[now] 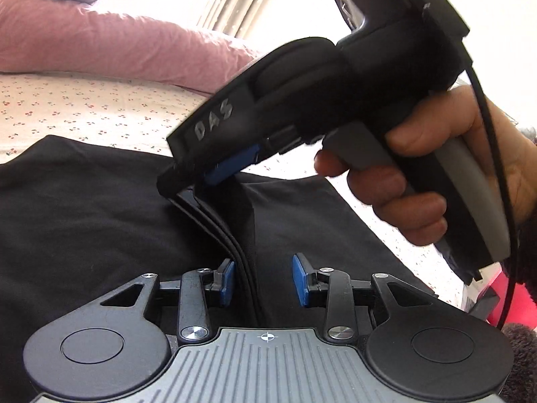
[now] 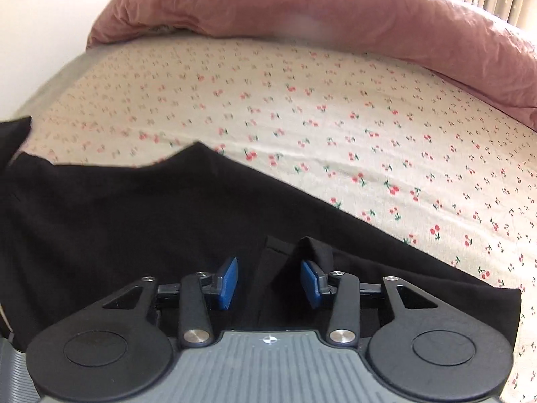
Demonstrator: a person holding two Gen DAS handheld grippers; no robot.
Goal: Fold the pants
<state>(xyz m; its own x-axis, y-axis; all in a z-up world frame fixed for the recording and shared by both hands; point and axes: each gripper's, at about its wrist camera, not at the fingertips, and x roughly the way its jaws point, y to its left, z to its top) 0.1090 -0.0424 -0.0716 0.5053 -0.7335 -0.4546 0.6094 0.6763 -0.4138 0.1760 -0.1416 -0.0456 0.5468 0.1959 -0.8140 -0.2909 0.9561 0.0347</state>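
Observation:
Black pants lie spread on the bed, filling the lower half of both views. In the left wrist view my left gripper stands open low over them. A raised ridge of cloth runs between its blue pads, close to the left one, and climbs to my right gripper, which a hand holds tilted down over the cloth. In the right wrist view my right gripper has its pads apart, with a fold of the pants draped over the tip of the right finger.
The cherry-print bed sheet stretches beyond the pants. A pink duvet is bunched along the far side. A curtain hangs by a bright window. A dark fuzzy sleeve shows at the right edge.

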